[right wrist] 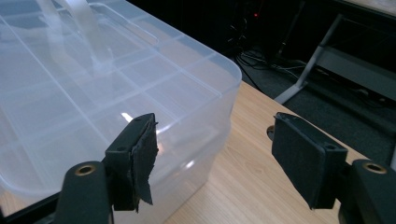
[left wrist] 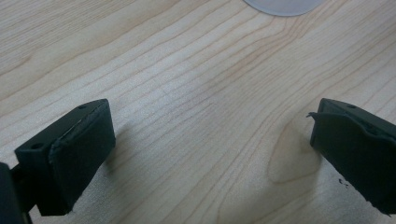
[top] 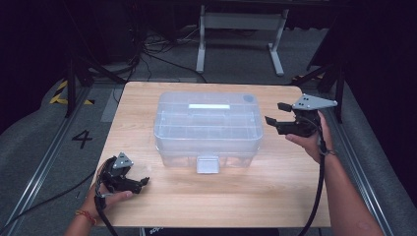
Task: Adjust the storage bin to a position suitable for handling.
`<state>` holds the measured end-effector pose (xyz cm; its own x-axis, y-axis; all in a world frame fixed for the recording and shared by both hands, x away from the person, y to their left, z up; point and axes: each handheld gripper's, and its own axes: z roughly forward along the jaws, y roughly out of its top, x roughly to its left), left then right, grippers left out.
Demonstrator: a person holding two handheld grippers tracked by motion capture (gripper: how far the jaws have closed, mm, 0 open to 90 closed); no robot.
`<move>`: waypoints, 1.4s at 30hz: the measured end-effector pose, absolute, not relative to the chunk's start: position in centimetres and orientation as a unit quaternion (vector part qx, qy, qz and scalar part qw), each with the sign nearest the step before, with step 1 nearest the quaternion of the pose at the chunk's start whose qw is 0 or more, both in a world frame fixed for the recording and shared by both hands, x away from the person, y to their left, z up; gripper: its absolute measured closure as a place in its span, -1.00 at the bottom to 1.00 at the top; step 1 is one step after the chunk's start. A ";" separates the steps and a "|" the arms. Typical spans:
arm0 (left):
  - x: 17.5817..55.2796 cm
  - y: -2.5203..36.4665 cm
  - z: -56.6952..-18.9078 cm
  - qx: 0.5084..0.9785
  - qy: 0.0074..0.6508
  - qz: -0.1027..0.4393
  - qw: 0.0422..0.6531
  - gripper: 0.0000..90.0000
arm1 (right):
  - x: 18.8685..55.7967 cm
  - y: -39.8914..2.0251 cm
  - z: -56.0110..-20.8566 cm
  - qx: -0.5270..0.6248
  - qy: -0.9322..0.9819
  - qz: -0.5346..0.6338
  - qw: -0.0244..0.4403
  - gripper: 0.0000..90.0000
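- Clear plastic storage box with a lid, a moulded top handle and a front latch [top: 207, 129]: sits at the centre of the light wooden table [top: 246, 191] in the high view, latch tab facing the lower edge of the frame, white handle strip across the lid towards the top.
- In the right gripper view the box [right wrist: 93, 93] takes up the left and upper left of the frame; ribbed dividers show through the translucent lid, and its rounded corner lies just above centre.
- Right gripper [top: 278, 114]: at the right of the high view, held up beside the box's right end, apart from it; grey three-cornered plate on top, cable trailing down along the forearm.
- Its jaws stand wide apart with nothing between them. In its own view [right wrist: 212, 158] the left pad [right wrist: 142, 158] overlaps the box wall in the picture, frayed at its edge; whether it touches, I cannot tell. The right pad hangs over bare table.
- Left gripper [top: 142, 183]: lower left of the high view, low on the table, well apart from the box.
- In its own view [left wrist: 210, 149] its jaws are spread wide over bare wood grain, holding nothing.
- A pale rounded edge [left wrist: 284, 5] shows at the top of the left gripper view; too little to identify.
- Grey metal frame [top: 240, 34] stands on the dark floor beyond the table, top centre of the high view.
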<state>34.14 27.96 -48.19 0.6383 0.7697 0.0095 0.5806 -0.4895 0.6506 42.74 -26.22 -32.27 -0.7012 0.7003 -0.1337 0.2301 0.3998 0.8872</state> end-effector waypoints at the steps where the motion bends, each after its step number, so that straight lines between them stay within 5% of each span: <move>1: 34.1 28.0 -48.2 0.849 0.397 0.152 0.314 -0.99 | 42.8 -25.8 -32.0 0.287 0.797 0.465 0.257 -0.30; 42: 34.1 28.0 -48.2 0.848 0.397 0.150 0.316 -0.99 | 44.8 -17.5 -31.1 0.227 0.833 0.452 0.224 -0.23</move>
